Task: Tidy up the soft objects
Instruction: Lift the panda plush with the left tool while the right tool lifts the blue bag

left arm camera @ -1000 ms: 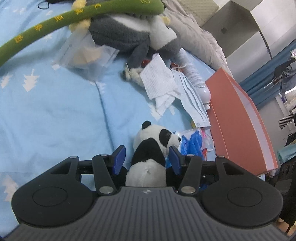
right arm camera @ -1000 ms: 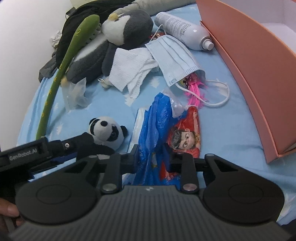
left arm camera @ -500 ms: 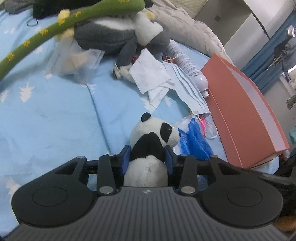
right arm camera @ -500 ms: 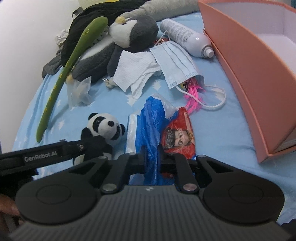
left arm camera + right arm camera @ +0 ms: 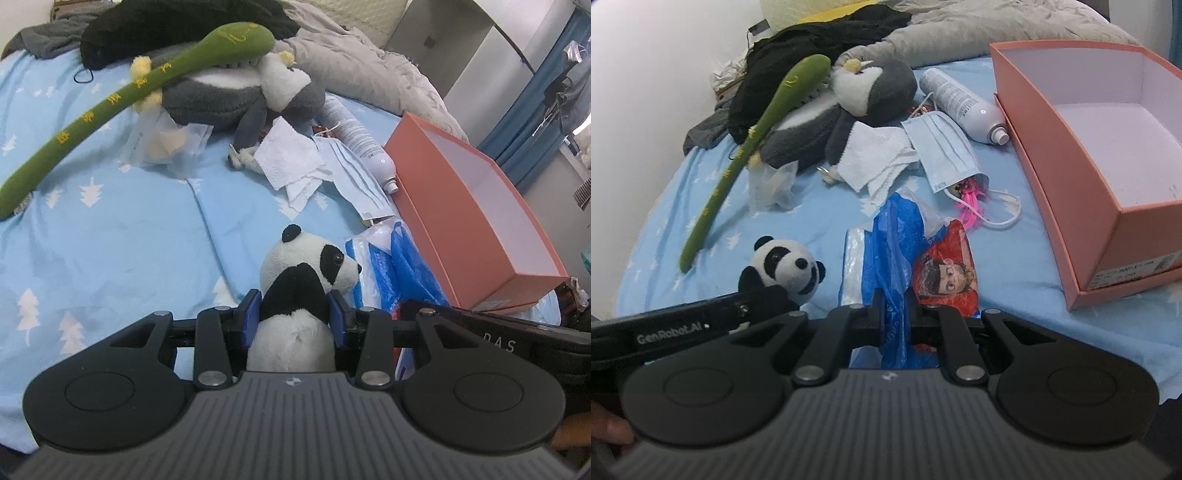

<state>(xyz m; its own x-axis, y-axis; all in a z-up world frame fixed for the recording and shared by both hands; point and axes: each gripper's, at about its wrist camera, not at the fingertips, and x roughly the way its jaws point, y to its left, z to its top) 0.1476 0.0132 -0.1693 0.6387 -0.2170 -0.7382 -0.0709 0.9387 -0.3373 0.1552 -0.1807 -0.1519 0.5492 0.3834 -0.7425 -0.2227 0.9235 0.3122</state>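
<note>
My left gripper point(image 5: 293, 312) is shut on a small panda plush point(image 5: 308, 267), its blue pads squeezing the body; the panda's head pokes out ahead. The same panda point(image 5: 786, 264) shows at the lower left of the right wrist view, held clear of the sheet. My right gripper point(image 5: 894, 314) is shut on a blue plastic bag point(image 5: 894, 236), which hangs crumpled between the jaws over a red printed packet point(image 5: 947, 269). An open orange box point(image 5: 1108, 155) with a pale inside lies to the right. A grey penguin plush point(image 5: 236, 94) and a long green plush stick point(image 5: 110, 107) lie farther back.
On the blue tree-print sheet point(image 5: 92, 251) lie a face mask point(image 5: 942, 147), white tissue point(image 5: 879, 158), a spray can point(image 5: 964, 107), a clear bag point(image 5: 772, 184) and a pink tassel point(image 5: 971, 197). Dark clothes and a grey blanket point(image 5: 369, 74) pile at the back. A hand shows at the right wrist view's lower left.
Both grippers closed, the left on the panda and the right on the blue bag, then rose from the bed with them. More of the orange box's inside now shows.
</note>
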